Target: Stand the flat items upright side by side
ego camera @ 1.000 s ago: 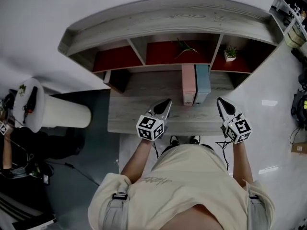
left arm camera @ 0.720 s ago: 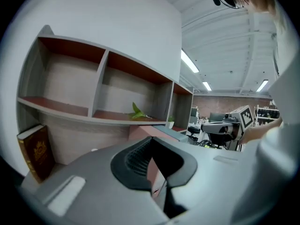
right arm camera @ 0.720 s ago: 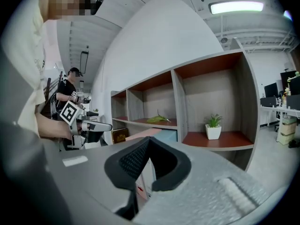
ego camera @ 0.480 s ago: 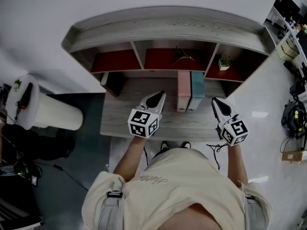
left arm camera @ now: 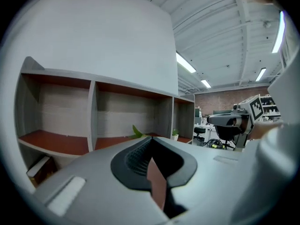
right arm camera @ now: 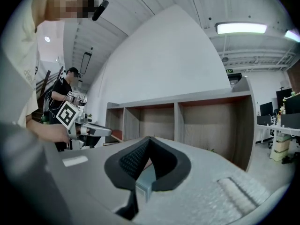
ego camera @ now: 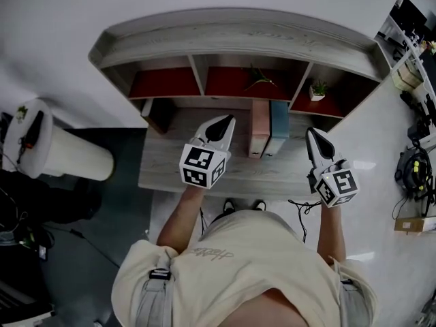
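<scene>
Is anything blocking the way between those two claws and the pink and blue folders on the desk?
Nothing visible does. The pink folder and blue folder stand upright side by side on the desk; the left gripper and right gripper, both shut and empty, flank them with only bare desk between.

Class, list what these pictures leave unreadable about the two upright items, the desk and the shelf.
- pink item and blue item: head view, seen from above, covers too small to read.
- left gripper and right gripper: in their own views their bodies hide the desk; only a sliver of each item shows.
- dark object under the shelf: head view, shadowed, unidentifiable.
- Desk front edge: head view, partly behind the person's arms.
</scene>
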A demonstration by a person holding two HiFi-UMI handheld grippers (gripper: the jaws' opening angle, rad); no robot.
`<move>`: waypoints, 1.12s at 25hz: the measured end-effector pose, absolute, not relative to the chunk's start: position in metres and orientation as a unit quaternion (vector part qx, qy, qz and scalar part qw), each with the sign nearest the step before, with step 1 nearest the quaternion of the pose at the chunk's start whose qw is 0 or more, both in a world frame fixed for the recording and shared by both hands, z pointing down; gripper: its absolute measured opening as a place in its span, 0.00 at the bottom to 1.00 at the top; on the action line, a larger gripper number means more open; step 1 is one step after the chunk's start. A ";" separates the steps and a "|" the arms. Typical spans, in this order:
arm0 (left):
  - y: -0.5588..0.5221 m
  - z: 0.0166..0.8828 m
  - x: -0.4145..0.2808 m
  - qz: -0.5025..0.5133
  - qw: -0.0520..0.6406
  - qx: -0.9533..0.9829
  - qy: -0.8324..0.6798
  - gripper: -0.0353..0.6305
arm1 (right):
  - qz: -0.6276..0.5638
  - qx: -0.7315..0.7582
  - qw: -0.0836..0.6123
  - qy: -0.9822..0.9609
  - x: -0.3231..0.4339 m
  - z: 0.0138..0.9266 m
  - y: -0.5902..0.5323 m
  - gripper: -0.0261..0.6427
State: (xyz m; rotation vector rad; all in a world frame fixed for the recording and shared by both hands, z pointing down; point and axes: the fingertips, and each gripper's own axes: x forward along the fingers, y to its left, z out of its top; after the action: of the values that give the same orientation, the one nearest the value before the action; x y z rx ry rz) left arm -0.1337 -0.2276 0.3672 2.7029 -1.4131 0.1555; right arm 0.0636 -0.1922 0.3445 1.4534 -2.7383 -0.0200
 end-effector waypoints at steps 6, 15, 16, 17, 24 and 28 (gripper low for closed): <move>-0.226 0.351 -0.140 0.037 0.029 0.878 -0.475 0.08 | -0.007 0.476 -0.017 -0.879 0.063 0.321 -0.189 0.04; -0.223 0.364 -0.145 0.042 0.056 0.875 -0.479 0.08 | 0.019 0.490 -0.014 -0.871 0.068 0.343 -0.180 0.04; -0.223 0.367 -0.146 0.043 0.059 0.875 -0.479 0.08 | 0.021 0.491 -0.015 -0.871 0.070 0.345 -0.179 0.04; -0.222 0.369 -0.146 0.044 0.062 0.874 -0.479 0.08 | 0.023 0.493 -0.016 -0.869 0.072 0.346 -0.179 0.04; -0.224 0.372 -0.153 0.051 0.067 0.875 -0.478 0.08 | 0.011 0.504 -0.010 -0.864 0.071 0.349 -0.182 0.04; -0.230 0.364 -0.154 0.050 0.058 0.876 -0.477 0.08 | -0.002 0.502 0.001 -0.865 0.067 0.348 -0.186 0.04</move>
State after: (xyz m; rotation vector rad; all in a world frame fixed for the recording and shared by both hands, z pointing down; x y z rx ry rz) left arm -0.1539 -0.2295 0.3639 2.6535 -1.4450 0.1509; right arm 0.0672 -0.1858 0.3476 1.5759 -2.7155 -0.0065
